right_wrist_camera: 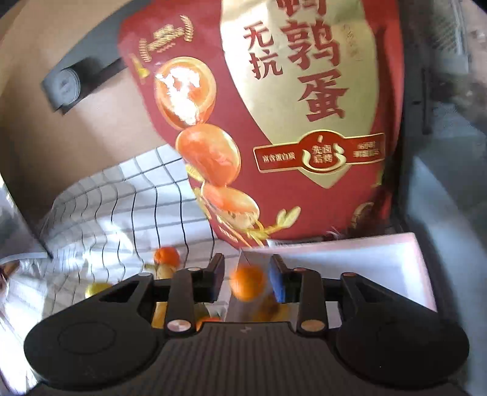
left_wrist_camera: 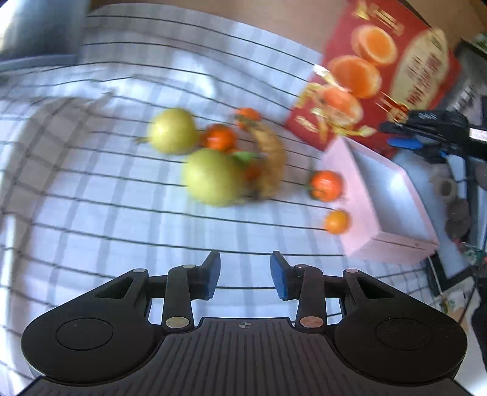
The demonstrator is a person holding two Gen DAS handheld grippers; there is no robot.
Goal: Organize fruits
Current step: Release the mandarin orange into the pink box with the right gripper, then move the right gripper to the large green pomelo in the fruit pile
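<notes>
Two green pears (left_wrist_camera: 172,131) (left_wrist_camera: 213,176), a banana (left_wrist_camera: 271,155) and several tangerines (left_wrist_camera: 219,137) lie blurred on a checked cloth (left_wrist_camera: 91,213). Two more tangerines (left_wrist_camera: 325,184) (left_wrist_camera: 336,221) sit against the outer wall of a pink box (left_wrist_camera: 356,182). My left gripper (left_wrist_camera: 246,274) hovers open and empty in front of the fruit. My right gripper (left_wrist_camera: 391,134) hangs above the box's far side. In the right wrist view my right gripper (right_wrist_camera: 247,278) stands over the pink box (right_wrist_camera: 365,240) corner. A blurred tangerine (right_wrist_camera: 246,281) sits between its pads with small gaps on both sides.
A tall red package (left_wrist_camera: 395,76) (right_wrist_camera: 304,121) printed with orange halves stands right behind the pink box. A grey object (left_wrist_camera: 39,27) sits at the cloth's far left corner. A grey roll (right_wrist_camera: 65,83) lies on the brown surface beyond. Clutter lies past the table's right edge.
</notes>
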